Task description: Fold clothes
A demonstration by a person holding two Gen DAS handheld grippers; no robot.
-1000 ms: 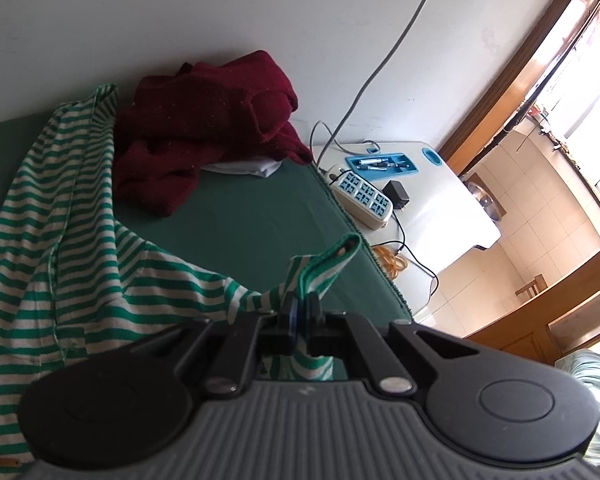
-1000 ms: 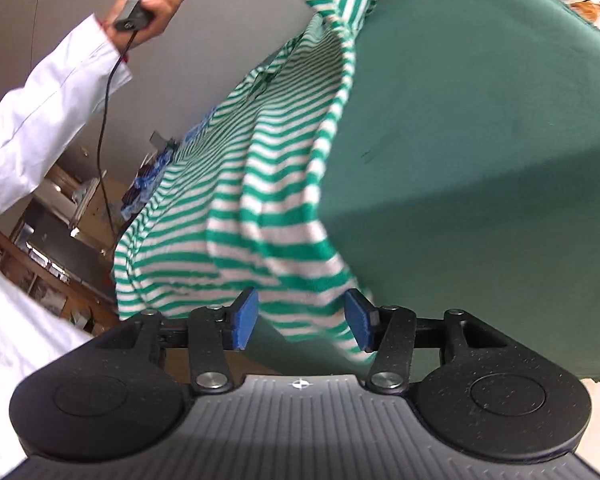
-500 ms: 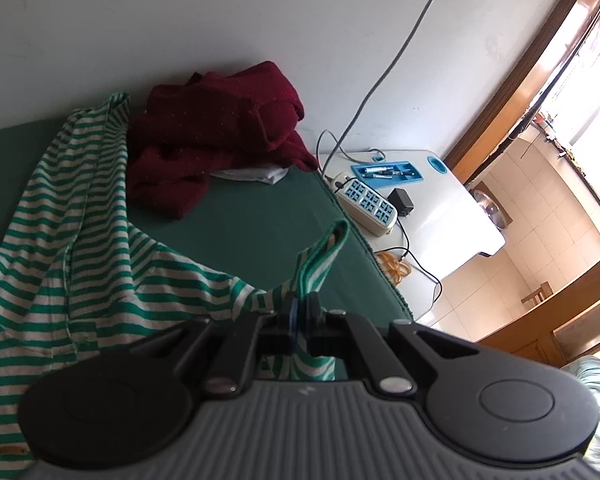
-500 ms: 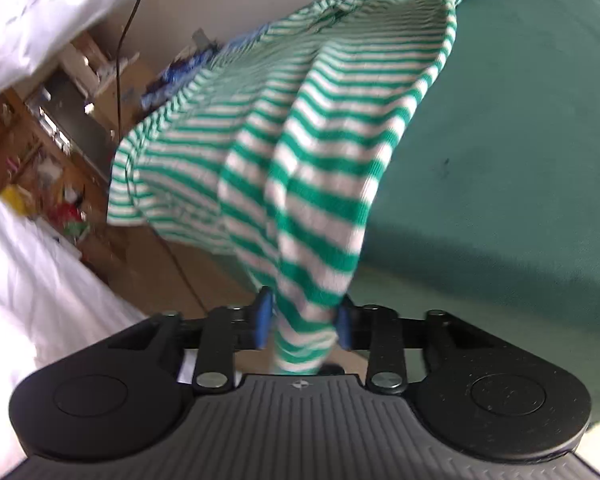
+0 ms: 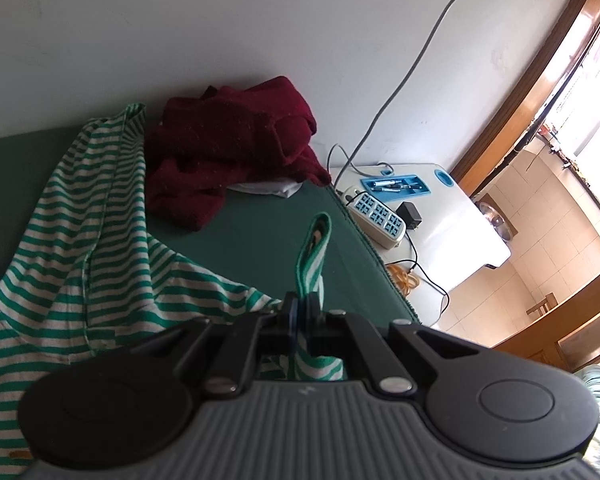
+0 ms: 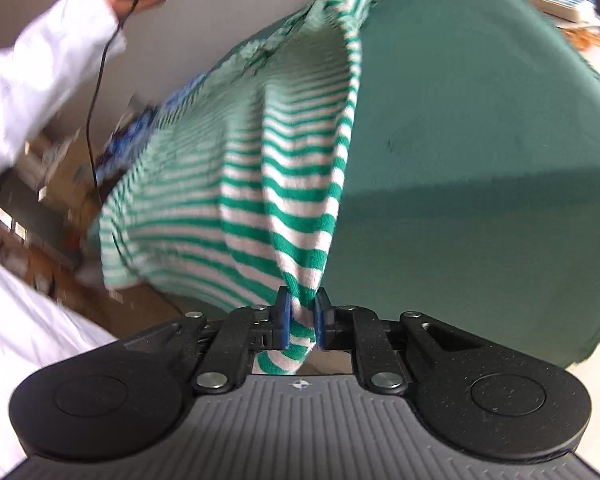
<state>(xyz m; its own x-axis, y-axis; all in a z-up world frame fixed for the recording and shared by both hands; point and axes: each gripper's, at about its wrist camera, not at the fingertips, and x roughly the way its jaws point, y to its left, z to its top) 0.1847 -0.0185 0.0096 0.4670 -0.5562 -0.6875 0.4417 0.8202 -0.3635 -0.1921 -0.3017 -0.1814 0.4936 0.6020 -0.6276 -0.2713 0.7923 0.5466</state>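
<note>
A green-and-white striped shirt (image 5: 72,264) hangs in the air over the green table cover (image 5: 256,248). My left gripper (image 5: 301,309) is shut on one narrow edge of it, and a loop of the fabric stands up past the fingertips. In the right wrist view the same striped shirt (image 6: 260,168) stretches away toward the far upper end, and my right gripper (image 6: 301,312) is shut on a bunched corner of it. The green table cover (image 6: 480,160) lies below and to the right.
A crumpled dark red garment (image 5: 228,148) lies at the back of the table by the white wall. Beyond the table's right edge, a white surface carries a power strip (image 5: 378,216) and a blue tray (image 5: 396,184). A person's white sleeve (image 6: 32,92) and hand are at upper left.
My right gripper went from open around the shirt's hanging corner to shut on it, and the shirt is now pulled taut. The left gripper kept its hold and shifted slightly.
</note>
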